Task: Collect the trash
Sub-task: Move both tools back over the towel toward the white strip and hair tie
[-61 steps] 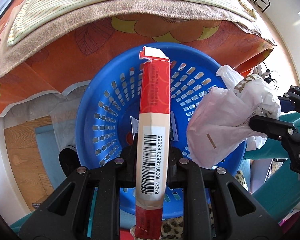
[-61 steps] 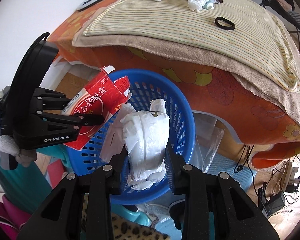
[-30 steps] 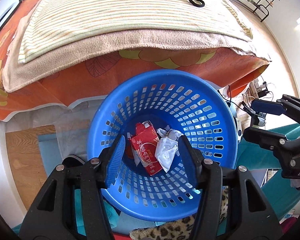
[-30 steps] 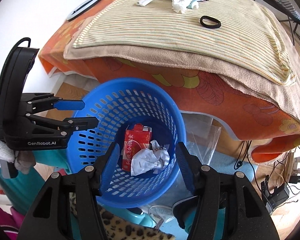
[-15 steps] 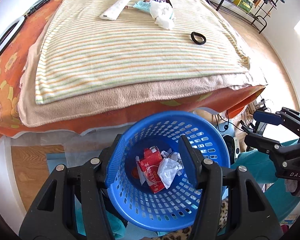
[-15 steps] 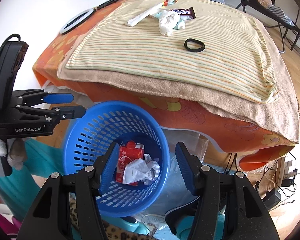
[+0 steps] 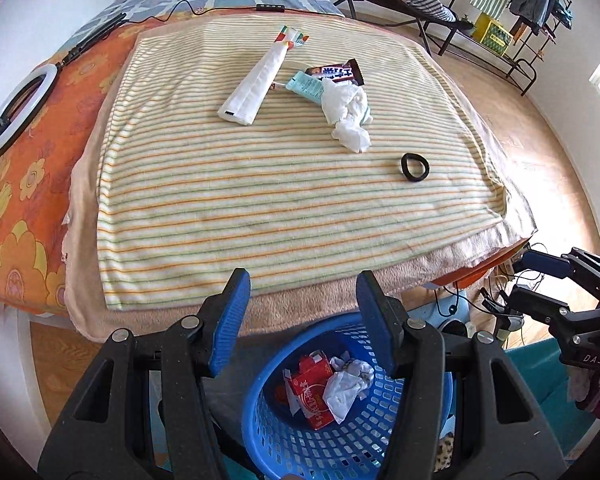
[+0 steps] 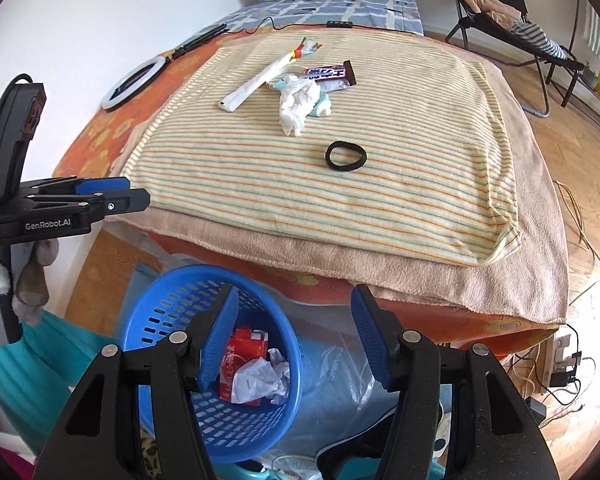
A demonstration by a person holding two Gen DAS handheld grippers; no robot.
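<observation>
A blue perforated basket (image 7: 404, 446) (image 8: 172, 304) stands on the floor by the bed and holds a red carton (image 7: 314, 390) (image 8: 244, 350) and a crumpled white bag (image 7: 348, 384) (image 8: 260, 380). My left gripper (image 7: 302, 288) is open and empty above the basket's far rim. My right gripper (image 8: 294, 304) is open and empty too, just right of the basket. On the striped blanket (image 7: 260, 200) lie a long white wrapper (image 7: 256, 88) (image 8: 256, 84), a chocolate bar wrapper (image 7: 336, 73) (image 8: 328, 73), a light-blue packet (image 7: 306, 86) and a crumpled tissue (image 7: 350, 116) (image 8: 296, 106).
A black hair tie (image 7: 415, 167) (image 8: 346, 156) lies on the blanket nearer the edge. A ring light (image 7: 18, 110) (image 8: 134, 84) rests on the orange floral sheet at left. Cables and chargers (image 8: 560, 364) trail on the wooden floor at right. A folding chair (image 8: 508, 20) stands beyond the bed.
Both grippers have risen and tilted up from the basket, which slid down in both views. The bed top with its litter has come fully into view. Jaws unchanged.
</observation>
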